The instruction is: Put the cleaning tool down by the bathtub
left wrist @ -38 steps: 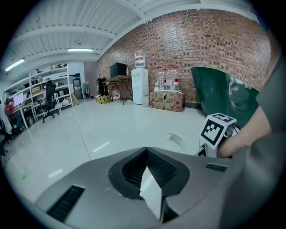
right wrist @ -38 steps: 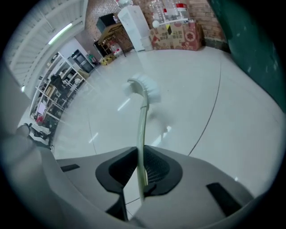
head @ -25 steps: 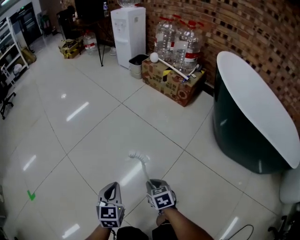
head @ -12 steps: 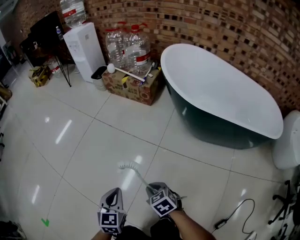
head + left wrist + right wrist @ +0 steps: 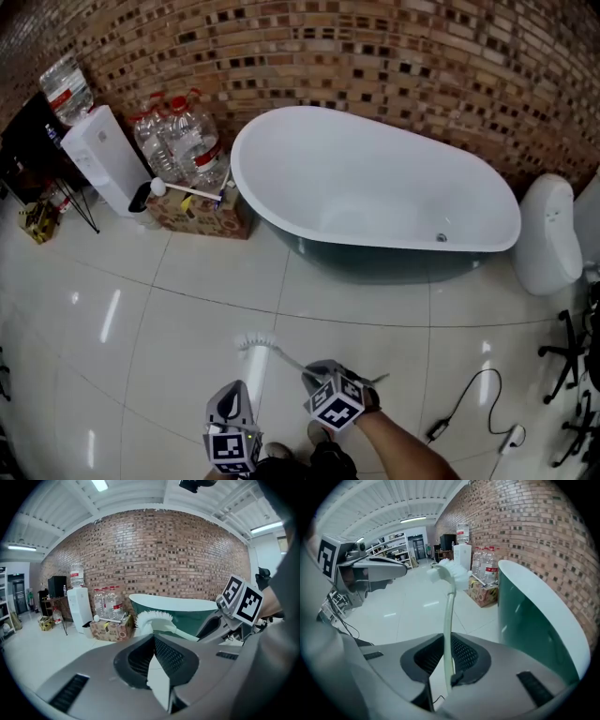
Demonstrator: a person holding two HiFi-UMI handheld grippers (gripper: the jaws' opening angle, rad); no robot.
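The end of the brush handle hides inside the right claw, which pinches it tight. Its white bristle head sticks out (up in the air) over shiny white floor tiles, on the near side of the bathtub. The left claw is closed and empty. A brick wall stands far behind.

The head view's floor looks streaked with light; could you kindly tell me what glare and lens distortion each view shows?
Head view: bright streaks of glare lie on the glossy floor, and the brick wall bows. Left gripper view: strong fisheye with black corners; the brush head is sharp. Right gripper view: the bathtub rim curves, and a soft glare patch lies on the floor.
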